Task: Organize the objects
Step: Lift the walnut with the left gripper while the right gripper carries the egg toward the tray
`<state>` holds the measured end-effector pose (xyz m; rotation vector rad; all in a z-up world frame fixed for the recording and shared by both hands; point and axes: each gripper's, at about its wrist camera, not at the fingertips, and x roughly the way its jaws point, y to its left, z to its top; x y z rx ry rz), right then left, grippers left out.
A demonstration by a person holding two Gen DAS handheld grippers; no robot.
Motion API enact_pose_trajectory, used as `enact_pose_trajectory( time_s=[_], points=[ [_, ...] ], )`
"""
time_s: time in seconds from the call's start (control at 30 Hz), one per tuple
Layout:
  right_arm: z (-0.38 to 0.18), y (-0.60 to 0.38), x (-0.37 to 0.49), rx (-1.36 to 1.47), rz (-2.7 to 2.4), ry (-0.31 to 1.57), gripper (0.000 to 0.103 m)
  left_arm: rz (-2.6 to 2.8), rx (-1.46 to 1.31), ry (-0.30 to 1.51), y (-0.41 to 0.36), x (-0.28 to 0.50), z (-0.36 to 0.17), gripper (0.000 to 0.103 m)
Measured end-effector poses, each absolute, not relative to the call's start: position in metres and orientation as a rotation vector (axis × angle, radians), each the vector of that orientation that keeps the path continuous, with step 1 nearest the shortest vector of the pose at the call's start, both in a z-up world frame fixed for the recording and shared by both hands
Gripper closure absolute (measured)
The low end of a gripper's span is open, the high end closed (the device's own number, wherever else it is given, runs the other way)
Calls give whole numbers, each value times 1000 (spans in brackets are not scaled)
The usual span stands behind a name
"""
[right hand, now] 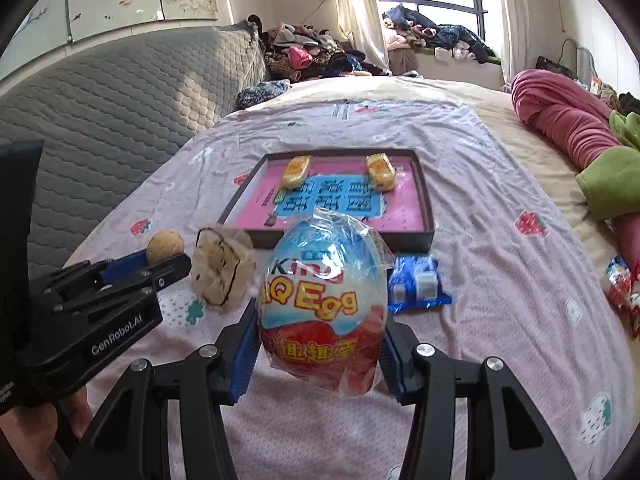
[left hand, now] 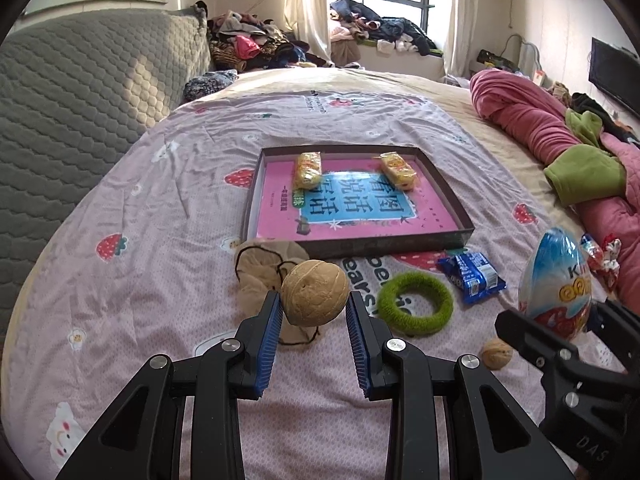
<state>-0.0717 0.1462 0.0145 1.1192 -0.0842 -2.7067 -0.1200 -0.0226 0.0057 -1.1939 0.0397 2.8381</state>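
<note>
While tray (left hand: 460, 236) holds two snack packets (left hand: 308, 169), grippers grip one walnut (left hand: 314, 298), one egg (right hand: 323, 304).

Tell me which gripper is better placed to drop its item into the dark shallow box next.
Probably right. The right gripper holds the blue-and-red wrapped toy egg straight before the dark shallow box; the left gripper, holding the round tan walnut, sits off its near-left corner.

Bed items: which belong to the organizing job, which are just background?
In play:
walnut in left tool
toy egg in right tool
box tray holding two yellow snack packs
second walnut
green ring
blue snack pack
mesh pouch

Lying about:
pink quilt
clothes pile
TV
</note>
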Motion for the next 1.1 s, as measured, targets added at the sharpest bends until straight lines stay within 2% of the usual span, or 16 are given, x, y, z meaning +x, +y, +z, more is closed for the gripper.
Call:
enact_pose_trajectory(
  time_s=[1.1],
  points=[
    [56,156,-126,1041,-2749,-19,51,2851,-1150,73,-3,-175,36,69]
  ],
)
